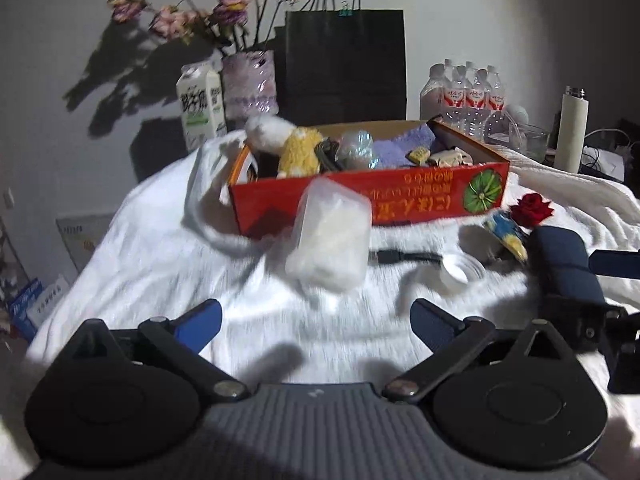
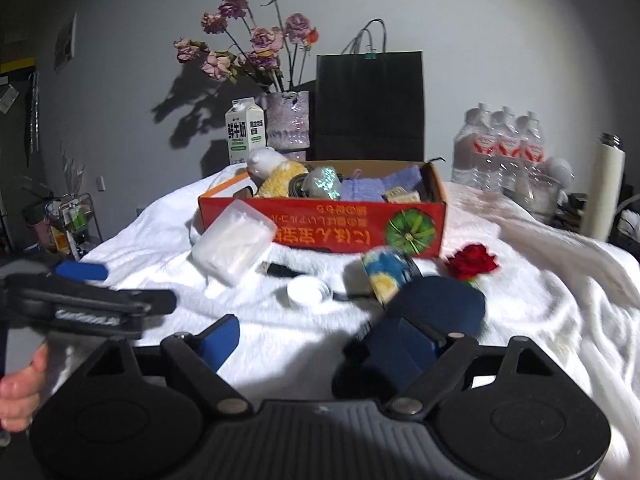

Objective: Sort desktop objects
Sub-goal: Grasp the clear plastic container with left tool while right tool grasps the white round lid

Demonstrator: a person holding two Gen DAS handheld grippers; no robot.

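Jaws of the left gripper (image 1: 316,322) stand wide apart over bare white blanket (image 1: 140,248), with nothing between the blue pads. Jaws of the right gripper (image 2: 320,340) also stand wide; a dark blue object (image 2: 436,308) lies at the right pad, and whether it touches the pad cannot be told. No grip is evident on either side. At centre frame in both views sits a red box (image 2: 320,228) with upside-down print and a green pumpkin picture, already loaded: a plush toy (image 2: 276,174) at its left end, a purple cloth (image 2: 396,180) toward the right, small items between. Leaning against the box front at lower left is a clear plastic case (image 2: 234,242). Loose on the blanket in front of the box: a black cable (image 2: 280,269), a white lid (image 2: 306,290), a blue and yellow item (image 2: 386,274), blurred, and a red rose (image 2: 472,260) at right. Behind the box, upper centre, stand a black paper bag (image 2: 368,100), a vase of dried flowers (image 2: 288,120) and a milk carton (image 2: 245,130); water bottles (image 2: 500,144) and a white flask (image 2: 604,188) are at upper right. A person's hand (image 2: 20,392) shows at the left edge of the right wrist view, gripping the other tool's handle.
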